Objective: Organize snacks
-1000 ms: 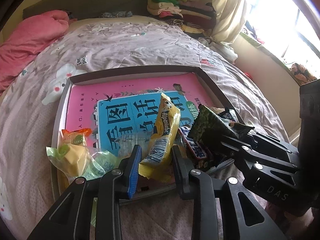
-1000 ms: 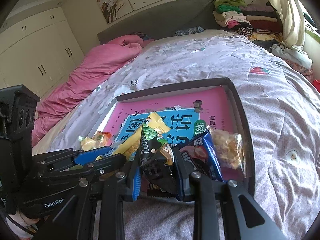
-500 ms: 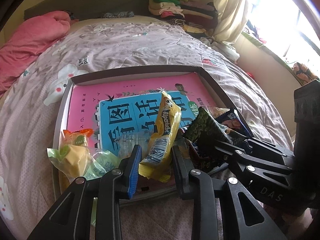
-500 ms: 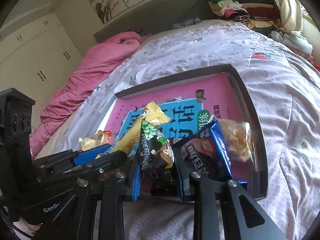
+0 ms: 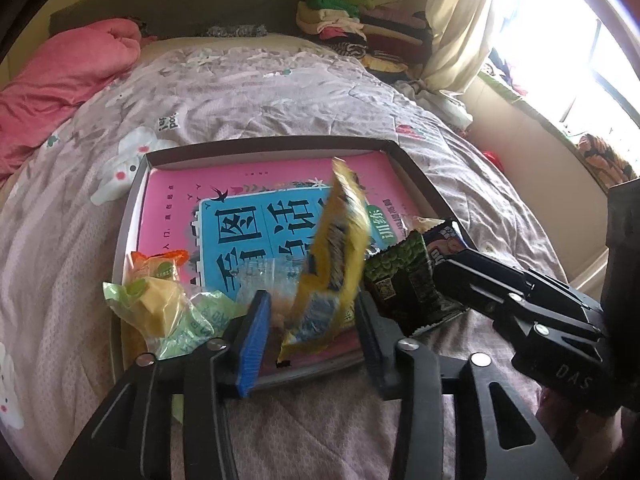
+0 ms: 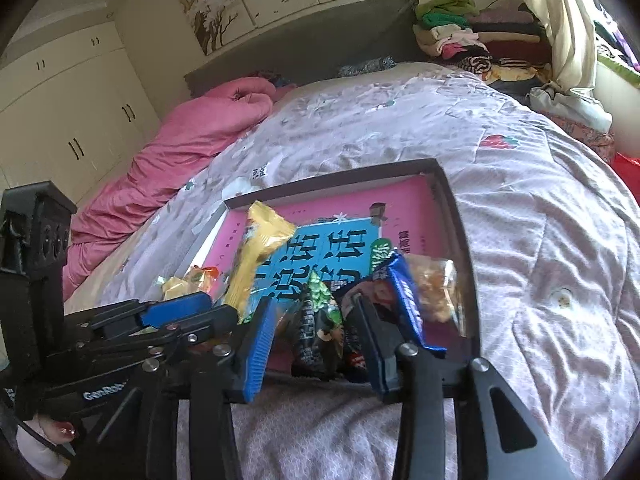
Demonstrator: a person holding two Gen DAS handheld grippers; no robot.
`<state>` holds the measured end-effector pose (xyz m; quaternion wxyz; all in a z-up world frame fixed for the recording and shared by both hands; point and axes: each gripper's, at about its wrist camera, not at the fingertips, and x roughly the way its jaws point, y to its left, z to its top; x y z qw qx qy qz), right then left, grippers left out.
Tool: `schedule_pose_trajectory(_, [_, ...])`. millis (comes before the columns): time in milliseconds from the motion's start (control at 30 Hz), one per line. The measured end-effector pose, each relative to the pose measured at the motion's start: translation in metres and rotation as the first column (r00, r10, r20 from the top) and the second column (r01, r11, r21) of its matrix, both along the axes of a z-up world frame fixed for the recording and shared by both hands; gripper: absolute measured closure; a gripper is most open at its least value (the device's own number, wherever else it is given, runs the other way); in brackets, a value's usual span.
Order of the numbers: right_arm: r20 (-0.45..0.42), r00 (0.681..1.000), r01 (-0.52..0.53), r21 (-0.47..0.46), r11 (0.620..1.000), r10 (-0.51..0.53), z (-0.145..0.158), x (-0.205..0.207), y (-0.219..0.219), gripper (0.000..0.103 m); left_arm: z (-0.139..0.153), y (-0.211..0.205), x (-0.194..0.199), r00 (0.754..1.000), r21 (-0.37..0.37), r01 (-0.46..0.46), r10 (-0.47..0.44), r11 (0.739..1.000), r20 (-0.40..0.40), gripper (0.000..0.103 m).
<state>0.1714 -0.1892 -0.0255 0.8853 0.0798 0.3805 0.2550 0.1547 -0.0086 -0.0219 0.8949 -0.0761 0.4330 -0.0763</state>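
A dark-rimmed tray (image 5: pixel 272 146) lies on the bed with a pink and blue book (image 5: pixel 248 224) inside. My left gripper (image 5: pixel 312 332) is at the tray's near edge, its jaws opening. A yellow snack packet (image 5: pixel 340 248) stands blurred between the pads, which no longer press on it. My right gripper (image 6: pixel 318 344) is beside it, jaws also opening. A dark green packet (image 6: pixel 320 320) sits loose between them on the tray edge. To its right lie a blue packet (image 6: pixel 404 300) and a clear bag of orange snacks (image 6: pixel 436 288).
Green and yellow wrapped snacks (image 5: pixel 160 304) lie over the tray's near left corner. A pink quilt (image 5: pixel 68 76) is bunched at the far left of the bed. Folded clothes (image 5: pixel 352 20) are stacked by the headboard. A window and curtain are on the right.
Both pairs of jaws have widened. The yellow packet has come loose and tilts, blurred. The dark green packet has been let go at the tray's near edge.
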Motion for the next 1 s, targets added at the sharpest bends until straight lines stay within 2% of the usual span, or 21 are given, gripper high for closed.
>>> schedule_pose_trajectory(67, [0.007, 1.000, 0.006, -0.001, 1.000, -0.006, 0.003, -0.003, -0.003, 0.061, 0.003, 0.000, -0.004, 1.000, 0.003, 0.001, -0.001, 1.000, 0.006, 0.051])
schedule_pose_trajectory(133, [0.011, 1.000, 0.020, -0.008, 1.000, -0.020, 0.006, -0.007, -0.007, 0.056, 0.007, 0.001, -0.010, 1.000, 0.016, -0.007, 0.007, 1.000, 0.015, 0.044])
schedule_pose_trajectory(233, [0.048, 0.998, 0.038, -0.031, 0.999, -0.037, 0.014, -0.019, -0.010, 0.046, 0.014, 0.004, -0.021, 0.999, 0.033, -0.029, 0.028, 0.999, 0.026, 0.035])
schedule_pose_trajectory(300, [0.073, 0.996, 0.051, -0.063, 0.997, -0.046, 0.018, -0.028, -0.010, 0.035, 0.017, 0.006, -0.028, 0.998, 0.048, -0.048, 0.047, 0.998, 0.029, 0.031])
schedule_pose_trajectory(400, [0.103, 0.993, 0.066, -0.120, 0.991, -0.054, 0.021, -0.042, -0.008, 0.031, 0.020, 0.009, -0.039, 0.997, 0.062, -0.074, 0.073, 0.995, 0.024, 0.029])
schedule_pose_trajectory(467, [0.092, 0.994, 0.071, -0.137, 0.988, -0.059, 0.020, -0.049, -0.008, 0.029, 0.019, 0.009, -0.049, 0.995, 0.087, -0.099, 0.098, 0.991, 0.014, 0.025])
schedule_pose_trajectory(700, [0.022, 0.998, 0.063, -0.206, 0.977, -0.060, 0.004, -0.076, -0.010, 0.020, 0.014, 0.001, -0.088, 0.989, 0.142, -0.150, 0.150, 0.978, 0.007, 0.024])
schedule_pose_trajectory(1000, [0.041, 0.996, 0.092, -0.259, 0.962, -0.084, 0.006, -0.101, -0.020, 0.015, 0.013, -0.001, -0.116, 0.981, 0.150, -0.190, 0.195, 0.970, -0.016, 0.024])
